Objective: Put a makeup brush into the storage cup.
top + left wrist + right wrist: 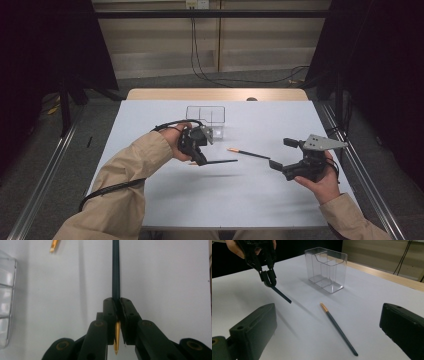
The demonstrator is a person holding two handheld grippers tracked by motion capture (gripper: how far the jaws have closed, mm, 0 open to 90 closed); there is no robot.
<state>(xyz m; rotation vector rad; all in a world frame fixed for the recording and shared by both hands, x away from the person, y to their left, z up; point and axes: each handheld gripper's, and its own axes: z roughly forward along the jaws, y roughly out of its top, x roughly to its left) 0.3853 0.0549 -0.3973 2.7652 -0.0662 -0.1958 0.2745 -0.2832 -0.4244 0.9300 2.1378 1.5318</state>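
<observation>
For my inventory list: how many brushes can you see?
2. One brush is held in the left tongs above the table; the other brush lies on the table.

The person wears tan long sleeves [132, 172] with loose cuffs. Each hand carries a matte black two-jaw gripper: the left gripper [200, 159] trails a black cable toward 7 o'clock, and its links show brass-ringed screw holes. The right gripper [282, 156] is topped by a grey three-cornered perforated plate.
</observation>
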